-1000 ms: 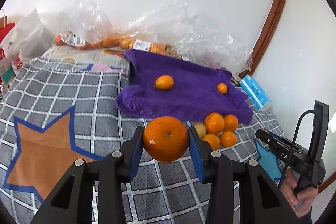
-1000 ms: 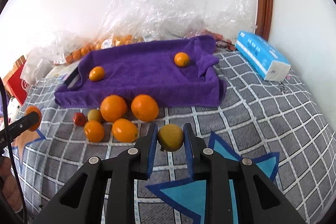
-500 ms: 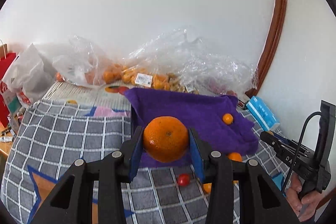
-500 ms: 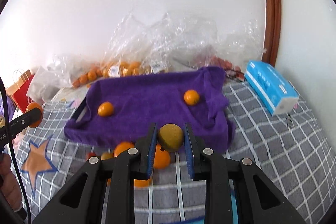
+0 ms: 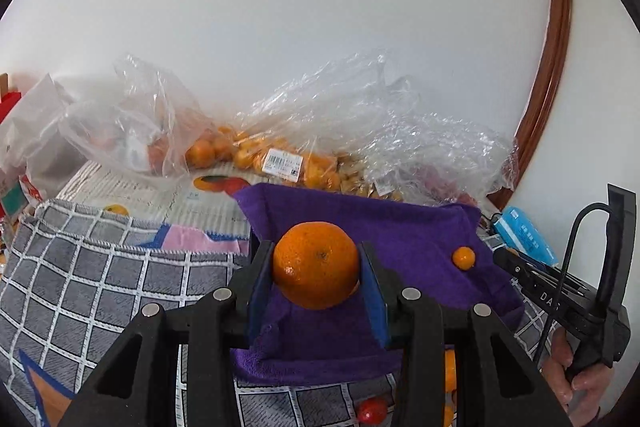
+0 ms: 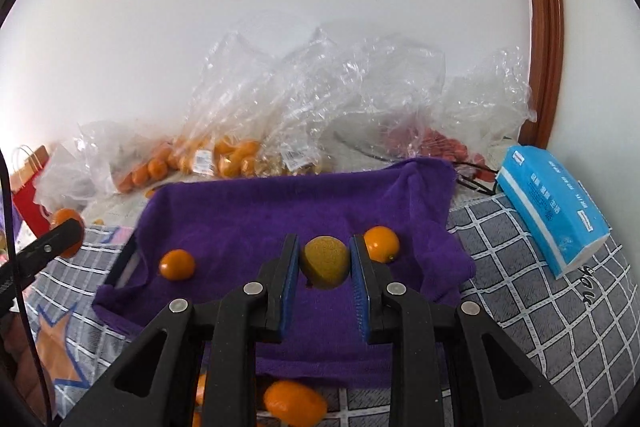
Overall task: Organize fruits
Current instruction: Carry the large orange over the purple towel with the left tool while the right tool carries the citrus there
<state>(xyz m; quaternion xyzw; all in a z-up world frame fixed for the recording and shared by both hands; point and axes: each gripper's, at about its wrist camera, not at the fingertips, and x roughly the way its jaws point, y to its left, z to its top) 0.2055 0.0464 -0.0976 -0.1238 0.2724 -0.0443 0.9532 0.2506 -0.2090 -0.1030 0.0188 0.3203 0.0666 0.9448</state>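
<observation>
You had the quilt (image 6: 532,311) as your working ground, a grey checked spread running out to the wall, and on it the purple towel (image 6: 256,211) draped over a tray whose dark rim showed only at the towel's left edge; I judge the towel was there to cushion the fruit and stop it rolling. Behind it the plastic bags (image 6: 320,99) of fruit crowded the wall, so the far edge gave you no room, while the tissue pack (image 6: 556,207) closed off the right side. The open room lay in the towel's middle, between the two small oranges (image 6: 177,264) already resting well apart there. Your left gripper (image 5: 318,269) pinched a big orange (image 5: 316,263) across its widest part, held over the towel's near left. Your right gripper (image 6: 325,263) was pressed tight on a small greenish-yellow fruit (image 6: 325,261), hanging above the towel just beside the right-hand small orange (image 6: 382,243); a drop there could have knocked it. More loose fruit (image 6: 294,407) lay on the quilt below the towel's near edge, so much sorting seemed left to do.
</observation>
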